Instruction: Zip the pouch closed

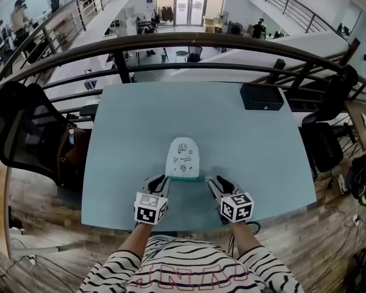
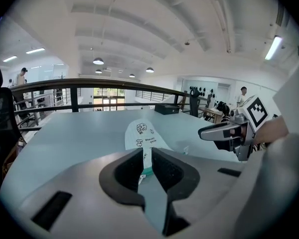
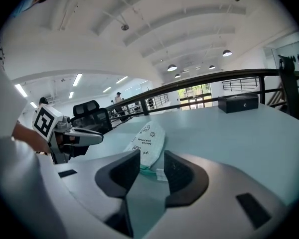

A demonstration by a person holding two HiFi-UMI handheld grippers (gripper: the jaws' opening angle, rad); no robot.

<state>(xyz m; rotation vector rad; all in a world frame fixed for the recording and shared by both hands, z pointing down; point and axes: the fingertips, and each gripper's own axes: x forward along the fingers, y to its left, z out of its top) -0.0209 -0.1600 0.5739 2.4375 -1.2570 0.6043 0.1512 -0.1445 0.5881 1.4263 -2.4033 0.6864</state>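
Nearest the camera, a person in a black-and-white striped top [image 1: 171, 273] holds a claw in each hand above the near edge of the pale blue-green tabletop [image 1: 128, 133]. The left claw [image 2: 147, 151] is pinched almost together. Only a thin slit shows between its black pads, and it clamps the near left end of the white, rounded fabric pouch printed with small black doodles [image 1: 183, 156]. The right claw [image 3: 152, 154] stands wide. The pouch's teal zip edge [image 3: 148, 172] and a small white tab [image 3: 160, 175] lie in its gap, and neither pad presses on them. The pouch rests on the tabletop near the front middle, with its teal edge toward the person and its rounded end pointing away. Farther back, near the right rear corner, sits a small black rectangular box [image 1: 261, 96]. Beyond the tabletop runs a dark curved metal railing [image 1: 189, 40], with a black mesh office chair [image 1: 18, 133] off to the left.
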